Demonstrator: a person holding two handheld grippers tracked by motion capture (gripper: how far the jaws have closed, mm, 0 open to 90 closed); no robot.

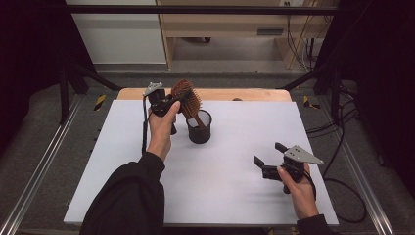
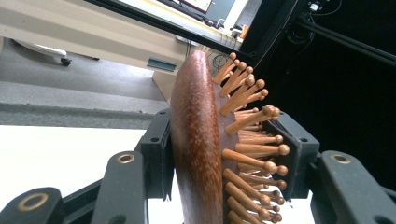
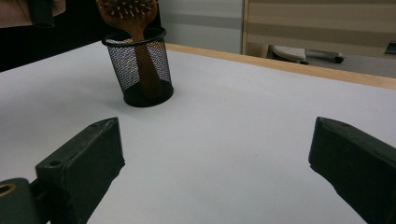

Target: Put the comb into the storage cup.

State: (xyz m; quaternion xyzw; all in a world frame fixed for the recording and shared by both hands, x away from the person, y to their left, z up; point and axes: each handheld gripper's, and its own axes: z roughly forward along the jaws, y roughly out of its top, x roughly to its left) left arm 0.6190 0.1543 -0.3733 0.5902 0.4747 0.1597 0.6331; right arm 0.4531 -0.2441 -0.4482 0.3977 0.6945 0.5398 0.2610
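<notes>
A: Which way does the hairbrush [image 1: 187,98] run?

B: Nearly upright: head up, handle down inside the black mesh cup [image 1: 199,128] on the white table [image 1: 235,161].

A: And the left gripper [image 1: 169,104]?

B: Its jaws pinch the brush head, one on the wooden back, one against the bristles.

A: The right gripper [image 1: 268,155]?

B: Jaws spread wide, holding nothing, well apart from the cup.
</notes>
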